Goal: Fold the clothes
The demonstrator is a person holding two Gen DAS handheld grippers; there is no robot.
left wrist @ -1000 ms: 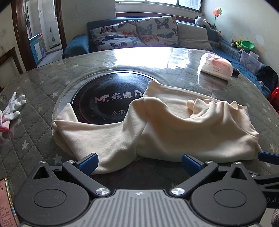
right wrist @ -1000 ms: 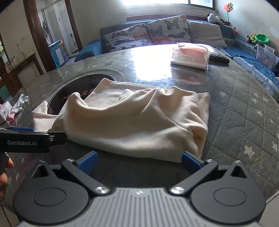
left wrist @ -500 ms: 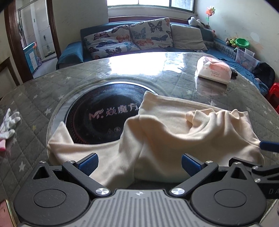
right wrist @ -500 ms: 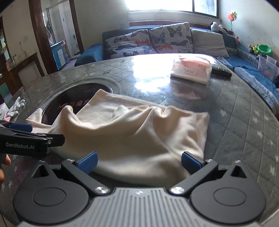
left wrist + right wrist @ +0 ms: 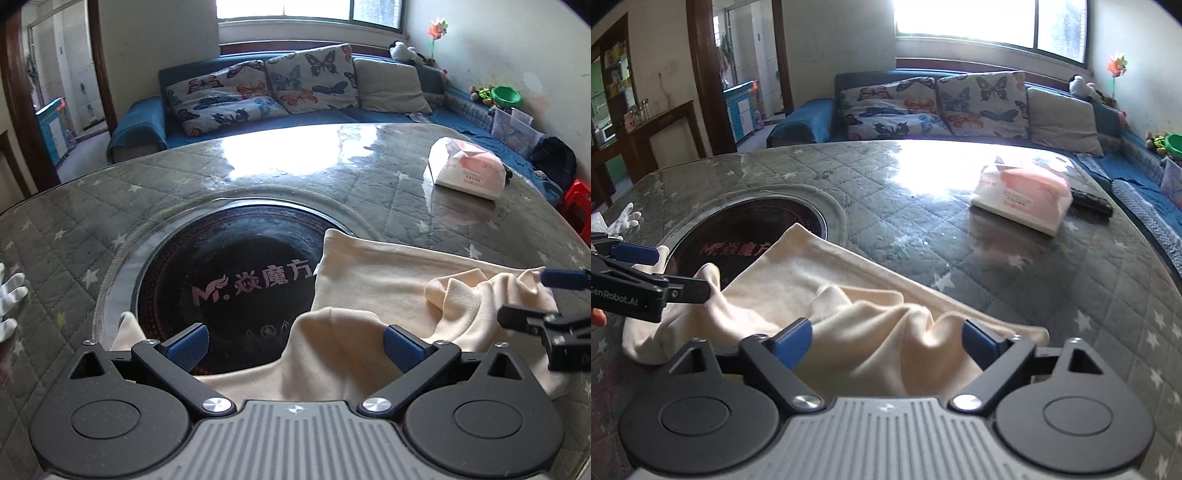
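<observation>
A cream garment (image 5: 388,295) lies rumpled on the quilted tabletop (image 5: 74,229), its far left corner draped over the rim of the round black cooktop (image 5: 236,273) set into the surface. The left gripper (image 5: 295,341) hangs over the garment's near edge with its jaws spread wide; a raised fold of cloth sits between the blue pads without either pad pressing on it. The right gripper (image 5: 886,339) is to the right of the cooktop, over the bunched near-right part of the garment. Its jaws have just been closing, yet they stand apart, with folds of cloth between them and no pinch visible. Beyond the cooktop to the right, a pink-and-white tissue pack (image 5: 1023,199) rests on the tabletop.
</observation>
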